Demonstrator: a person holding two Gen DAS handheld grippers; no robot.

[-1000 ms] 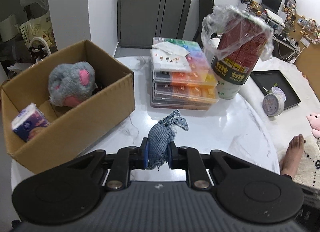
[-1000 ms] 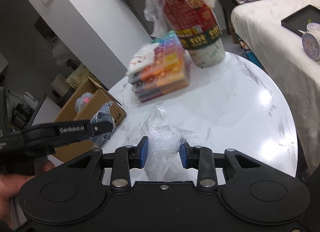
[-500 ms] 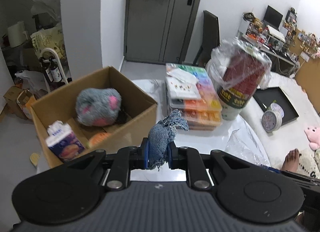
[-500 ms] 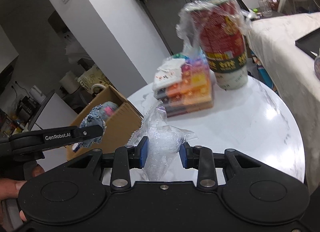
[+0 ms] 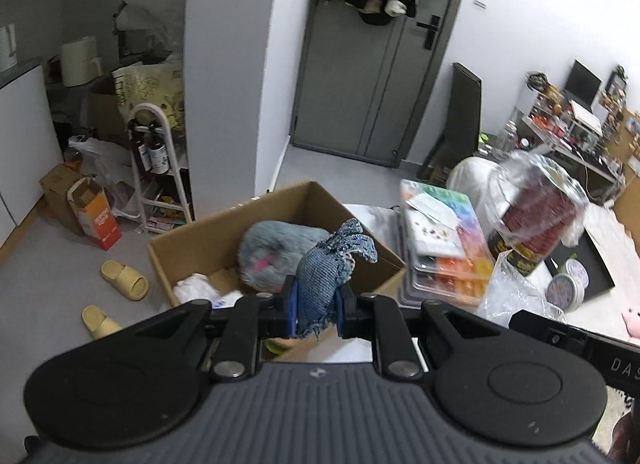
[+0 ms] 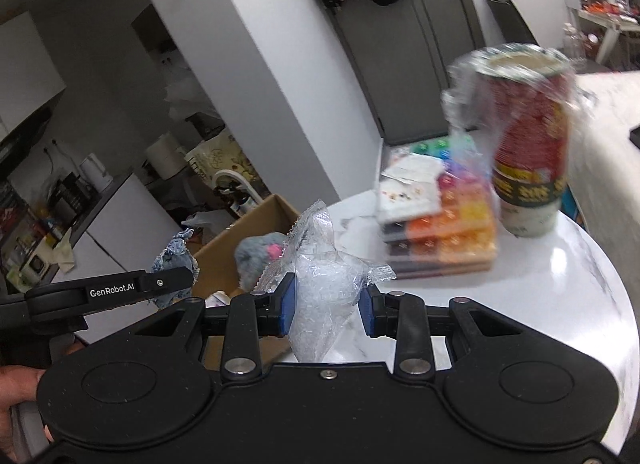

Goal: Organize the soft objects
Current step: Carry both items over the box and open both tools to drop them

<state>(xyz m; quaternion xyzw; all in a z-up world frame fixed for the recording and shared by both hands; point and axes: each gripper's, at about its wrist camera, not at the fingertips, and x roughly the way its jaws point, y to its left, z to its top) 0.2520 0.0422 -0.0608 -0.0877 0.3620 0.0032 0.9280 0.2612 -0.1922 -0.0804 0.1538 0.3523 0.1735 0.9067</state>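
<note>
Left wrist view: left hand-held gripper [image 5: 316,304] clamps a denim scrap [image 5: 326,270]; right hand-held gripper [image 6: 326,300] pinches a clear plastic bag [image 6: 320,284]; the cardboard box [image 5: 192,240] holds a grey plush [image 5: 276,252].

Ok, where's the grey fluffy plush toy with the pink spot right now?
The grey fluffy plush toy sits inside the open cardboard box, left of the stacked colourful bead cases in the left wrist view.
</note>
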